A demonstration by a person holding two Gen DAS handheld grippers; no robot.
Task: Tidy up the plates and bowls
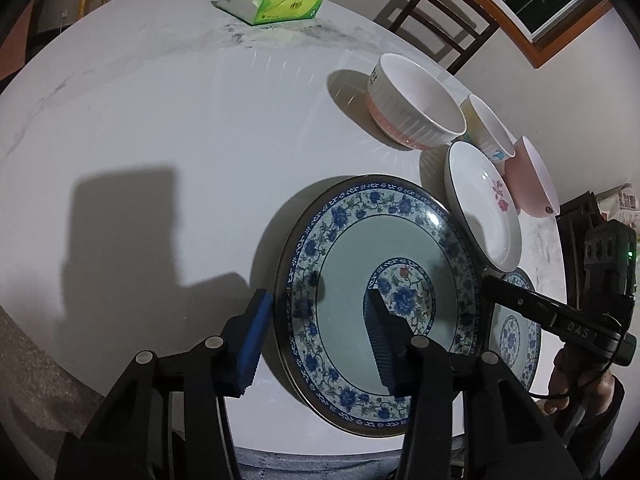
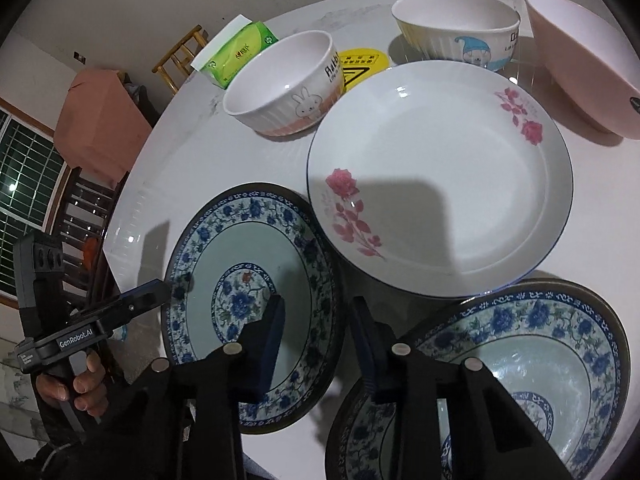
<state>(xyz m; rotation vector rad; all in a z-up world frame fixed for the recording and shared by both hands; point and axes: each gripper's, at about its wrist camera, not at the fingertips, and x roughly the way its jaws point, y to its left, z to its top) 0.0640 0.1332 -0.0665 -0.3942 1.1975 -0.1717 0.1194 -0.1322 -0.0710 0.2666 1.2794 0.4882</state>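
A round blue-and-white floral plate (image 1: 380, 304) with a pale green centre lies on the white table (image 1: 160, 140), its opposite rims straddled by the left gripper (image 1: 316, 336) and right gripper (image 2: 316, 344), jaws apart

My left hand-held gripper (image 1: 316, 312) points steeply down, its jaws partly apart, one blue pad (image 1: 256, 340) on each side of a rim. My right hand-held gripper (image 2: 316, 344) tilts down likewise, jaws narrowed. My left hand (image 2: 76, 384) wraps its handle.
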